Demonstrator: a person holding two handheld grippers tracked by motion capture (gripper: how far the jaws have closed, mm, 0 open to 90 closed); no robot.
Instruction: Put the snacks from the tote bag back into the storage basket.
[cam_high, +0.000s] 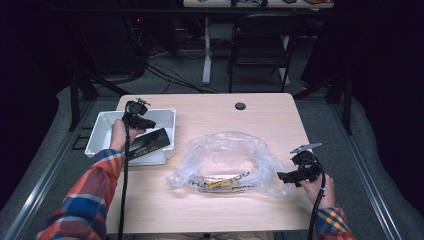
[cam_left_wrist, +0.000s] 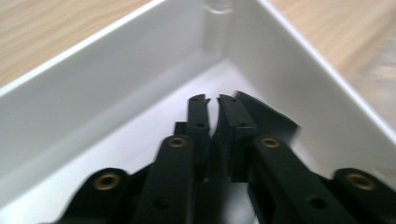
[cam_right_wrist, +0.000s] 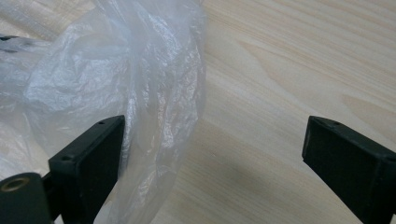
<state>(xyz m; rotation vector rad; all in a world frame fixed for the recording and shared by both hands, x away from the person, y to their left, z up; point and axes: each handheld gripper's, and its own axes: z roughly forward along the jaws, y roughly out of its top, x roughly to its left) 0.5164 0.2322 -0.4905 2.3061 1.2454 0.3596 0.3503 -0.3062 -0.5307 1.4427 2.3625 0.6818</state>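
While the pale wooden table (cam_high: 210, 115) stood lit in the middle of a dark room, a folding chair (cam_high: 260, 42) and a loose run of cables on the grey floor (cam_high: 170, 75) showed beyond its far edge, and a small round grommet (cam_high: 240, 106) sat in the tabletop near that edge. A white bin (cam_high: 100, 131) rested at the table's far left corner, its near wall hanging close to the left edge. A flat black packet (cam_high: 148, 141) lay tilted across the bin's near right part, one end over the rim. The left gripper (cam_high: 145, 122) hovered inside the bin — its jaws stood nearly closed, and in the left gripper view (cam_left_wrist: 212, 100) only a thin slit showed between the tips, with nothing pinched there; the black packet (cam_left_wrist: 268, 119) lay just behind them against the bin's inner wall (cam_left_wrist: 116, 79).

A crumpled clear plastic bag (cam_high: 225, 162) sprawled over the middle of the table, some printed contents dim inside it. The right gripper (cam_high: 284, 177) rested at the bag's right end, jaws spread wide — in the right gripper view (cam_right_wrist: 212, 140) a fold of the bag (cam_right_wrist: 140, 84) lay just beside the left-hand jaw, not clamped. Bare wood ran open along the near edge and the whole right side.
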